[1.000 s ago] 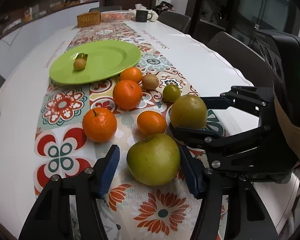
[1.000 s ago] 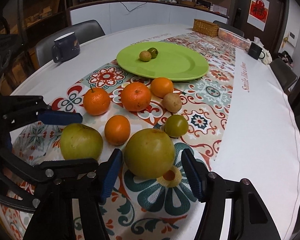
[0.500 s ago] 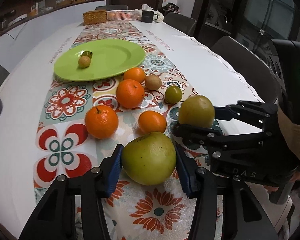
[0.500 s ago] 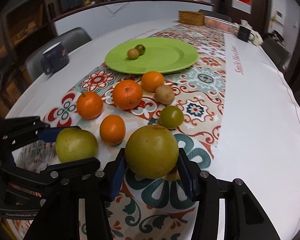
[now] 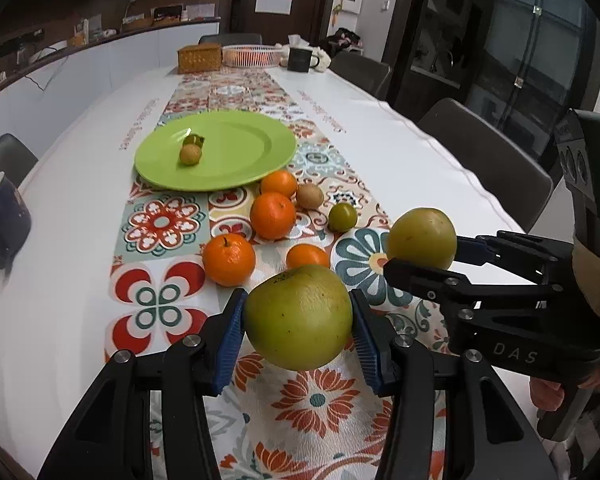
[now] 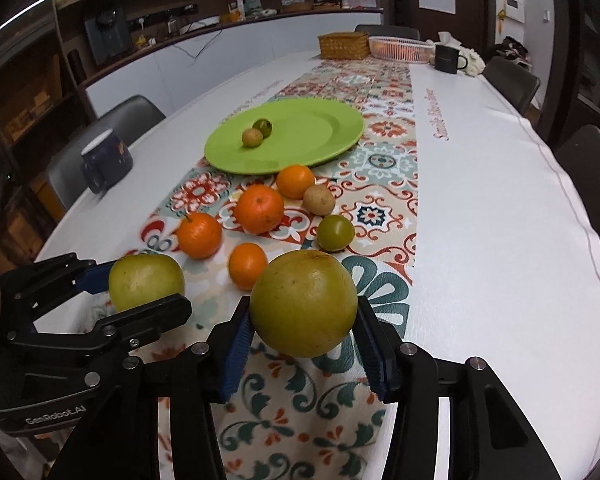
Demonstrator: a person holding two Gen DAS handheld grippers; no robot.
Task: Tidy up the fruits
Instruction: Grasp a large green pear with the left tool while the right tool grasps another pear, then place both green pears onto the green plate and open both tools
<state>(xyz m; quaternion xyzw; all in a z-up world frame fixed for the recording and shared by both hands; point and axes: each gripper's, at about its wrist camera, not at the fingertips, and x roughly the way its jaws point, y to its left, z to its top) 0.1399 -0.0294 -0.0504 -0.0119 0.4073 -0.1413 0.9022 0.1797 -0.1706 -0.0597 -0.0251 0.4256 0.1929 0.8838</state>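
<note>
Left gripper clamping large green apple between blue pads, holding it above patterned runner. Right gripper gripping second green-yellow apple, also lifted off cloth. Four oranges, small green fruit and brownish fruit lying on runner ahead. Green plate sitting farther along, carrying two small fruits.

Your table, fruit spread along its patterned runner

On it you have a green plate, four oranges, a kiwi, a small green fruit, a dark mug near the left edge, and a wicker basket at the far end.
</note>
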